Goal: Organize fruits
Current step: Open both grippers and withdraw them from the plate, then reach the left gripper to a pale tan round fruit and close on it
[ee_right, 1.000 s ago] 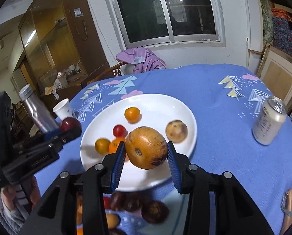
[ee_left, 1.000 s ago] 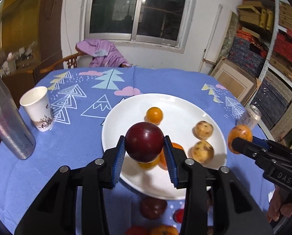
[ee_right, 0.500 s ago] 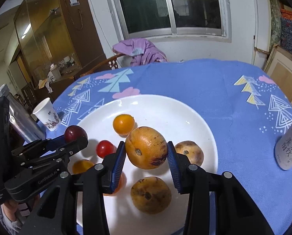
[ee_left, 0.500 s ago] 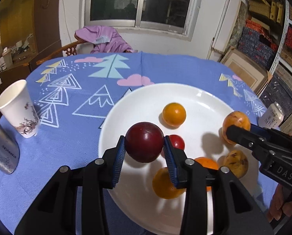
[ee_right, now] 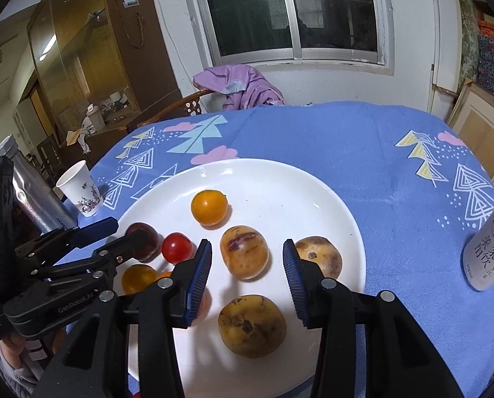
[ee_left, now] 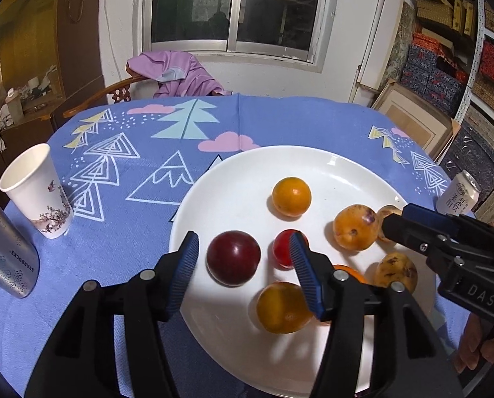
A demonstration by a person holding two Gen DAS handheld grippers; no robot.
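On the white plate [ee_left: 247, 182] rests a dark red plum [ee_left: 233, 258], between the fingers of my left gripper [ee_left: 243, 235]. Its jaws are opening, and both pads stand clear of the plum. A spotted orange-brown fruit [ee_right: 244, 252] lies on the plate [ee_right: 280, 192] inside my right gripper [ee_right: 247, 242]. Those jaws are opening too, with a gap on each side of the fruit. Also on the plate are a small orange fruit [ee_left: 291, 196], a red cherry tomato [ee_left: 281, 248], a yellow-orange fruit [ee_left: 281, 306] and two more spotted fruits [ee_right: 251, 325] [ee_right: 318, 257].
A paper cup [ee_left: 36, 192] and a steel bottle [ee_left: 4, 248] stand left of the plate on the blue patterned cloth. A drink can [ee_right: 489, 255] stands at the right. A chair with a purple garment [ee_left: 177, 76] is behind the table.
Both grippers came forward and down over the plate. Each let go: the plum and the spotted fruit, gripped before, now lie on the plate between parted pads.
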